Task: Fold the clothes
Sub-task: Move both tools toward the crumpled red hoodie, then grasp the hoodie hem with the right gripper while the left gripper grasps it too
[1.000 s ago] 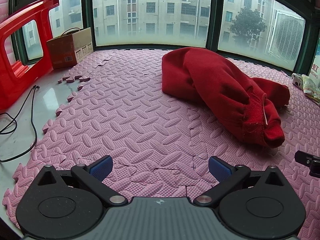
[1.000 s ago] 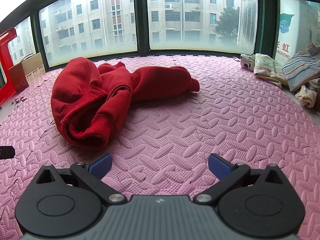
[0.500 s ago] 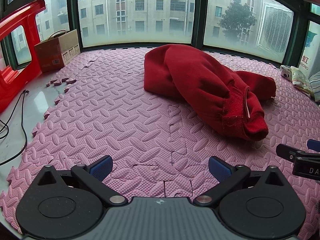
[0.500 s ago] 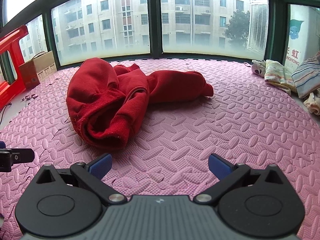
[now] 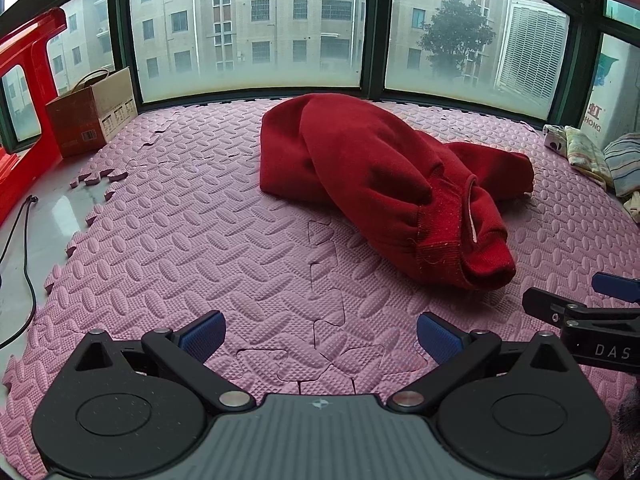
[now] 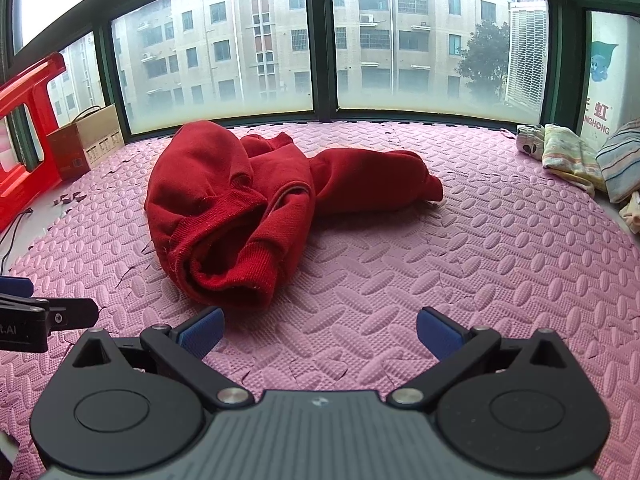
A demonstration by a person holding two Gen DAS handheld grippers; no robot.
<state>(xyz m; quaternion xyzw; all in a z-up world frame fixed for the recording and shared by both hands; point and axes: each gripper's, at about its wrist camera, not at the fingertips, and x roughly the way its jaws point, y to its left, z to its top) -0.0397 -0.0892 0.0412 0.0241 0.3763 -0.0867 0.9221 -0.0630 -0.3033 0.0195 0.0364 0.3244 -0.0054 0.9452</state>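
A crumpled red sweatshirt (image 5: 380,184) lies in a heap on the pink foam mat (image 5: 224,248); it also shows in the right wrist view (image 6: 248,208). My left gripper (image 5: 320,332) is open and empty, low over the mat, short of the garment's ribbed hem. My right gripper (image 6: 320,330) is open and empty, its left fingertip close to the rolled hem. The right gripper's fingers (image 5: 560,312) show at the right edge of the left wrist view; the left gripper's finger (image 6: 52,318) shows at the left edge of the right wrist view.
A cardboard box (image 5: 92,116) and a red plastic stool (image 5: 24,92) stand at the far left, with a black cable (image 5: 24,264) on the bare floor. Folded clothes (image 6: 580,156) are piled at the far right. Windows run along the back.
Both grippers have moved forward toward the red sweatshirt, which now looks larger and nearer. Each gripper shows more in the other's view. Both stay open.
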